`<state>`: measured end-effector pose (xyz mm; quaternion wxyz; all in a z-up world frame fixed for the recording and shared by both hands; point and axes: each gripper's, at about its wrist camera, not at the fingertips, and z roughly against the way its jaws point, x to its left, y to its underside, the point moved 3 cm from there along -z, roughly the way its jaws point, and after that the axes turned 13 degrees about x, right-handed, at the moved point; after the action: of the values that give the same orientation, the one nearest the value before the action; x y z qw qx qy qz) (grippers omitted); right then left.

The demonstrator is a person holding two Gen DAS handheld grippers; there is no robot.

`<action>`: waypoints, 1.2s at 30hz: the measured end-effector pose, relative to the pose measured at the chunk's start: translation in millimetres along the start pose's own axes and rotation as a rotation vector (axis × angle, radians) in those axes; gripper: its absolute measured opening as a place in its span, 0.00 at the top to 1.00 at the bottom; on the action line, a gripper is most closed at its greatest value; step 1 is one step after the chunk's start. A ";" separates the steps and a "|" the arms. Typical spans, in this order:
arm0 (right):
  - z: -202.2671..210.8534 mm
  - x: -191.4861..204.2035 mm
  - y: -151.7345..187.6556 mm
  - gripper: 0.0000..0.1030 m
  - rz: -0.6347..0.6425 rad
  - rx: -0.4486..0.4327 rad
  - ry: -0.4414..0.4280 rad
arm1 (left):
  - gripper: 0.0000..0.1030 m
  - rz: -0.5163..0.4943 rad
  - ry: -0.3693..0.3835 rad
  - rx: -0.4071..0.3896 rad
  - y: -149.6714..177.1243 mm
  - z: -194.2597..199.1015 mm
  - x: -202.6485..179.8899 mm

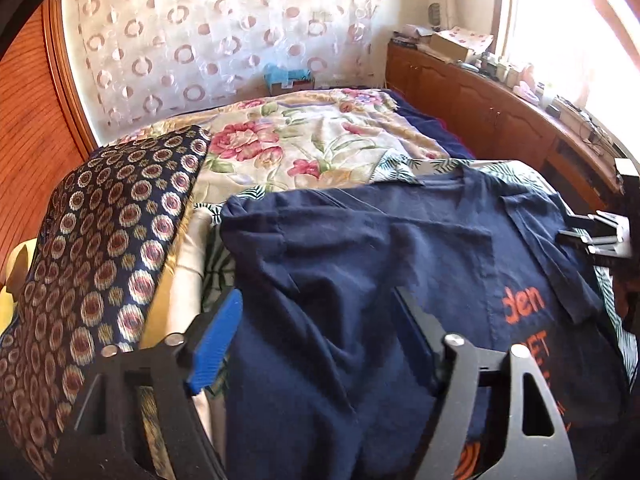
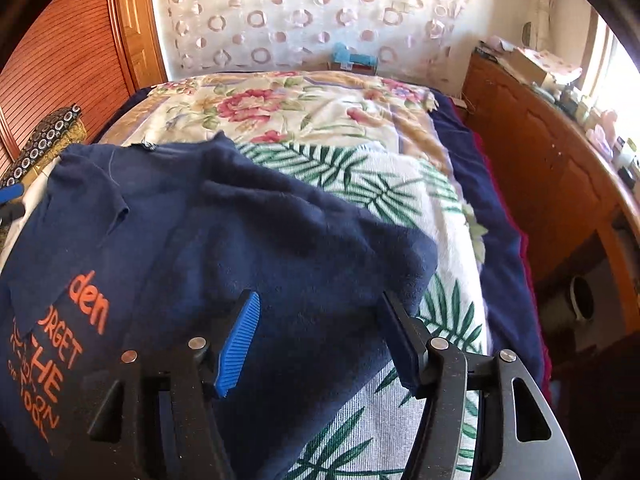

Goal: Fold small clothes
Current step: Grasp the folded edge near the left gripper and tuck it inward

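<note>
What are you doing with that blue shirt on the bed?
Someone is folding a navy T-shirt with orange letters, spread on a palm-leaf towel over the bed. The left tool and right tool both hover open above the shirt, gripping nothing. One sleeve already lies folded across the front.

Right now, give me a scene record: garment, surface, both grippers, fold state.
garment: navy T-shirt with orange print, lying on the bed
surface: palm-leaf towel over floral bedspread
left gripper: open, above the shirt's left side
right gripper: open, over the shirt's right edge
fold state: sides partly folded in, cloth wrinkled
nearby: patterned pillow left of the shirt
</note>
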<state>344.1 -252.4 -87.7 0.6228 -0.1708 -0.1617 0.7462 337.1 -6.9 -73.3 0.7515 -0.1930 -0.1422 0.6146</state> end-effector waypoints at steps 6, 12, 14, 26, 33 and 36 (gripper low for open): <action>-5.2 3.8 4.3 0.15 -0.013 -0.048 0.009 | 0.35 0.043 -0.003 0.060 -24.0 -20.0 13.1; -9.8 -3.6 3.4 0.07 -0.022 -0.033 0.011 | 0.35 0.072 -0.035 0.107 -38.5 -41.9 19.8; -10.3 -7.7 3.3 0.05 -0.040 -0.026 -0.001 | 0.35 0.080 -0.039 0.129 -40.7 -50.3 18.3; -8.9 -7.8 2.4 0.05 -0.039 -0.026 0.002 | 0.91 0.078 -0.024 0.120 -52.2 -52.4 24.0; -8.9 -7.8 2.4 0.05 -0.039 -0.026 0.001 | 0.94 0.089 -0.077 0.015 -64.9 -3.4 51.3; -8.7 -7.5 2.4 0.05 -0.039 -0.026 0.001 | 0.94 0.083 -0.065 0.010 -66.0 -0.9 55.3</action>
<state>347.2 -259.9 -96.1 0.6350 -0.1763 -0.1744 0.7316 406.1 35.9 -44.8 0.7214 -0.1751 -0.1552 0.6518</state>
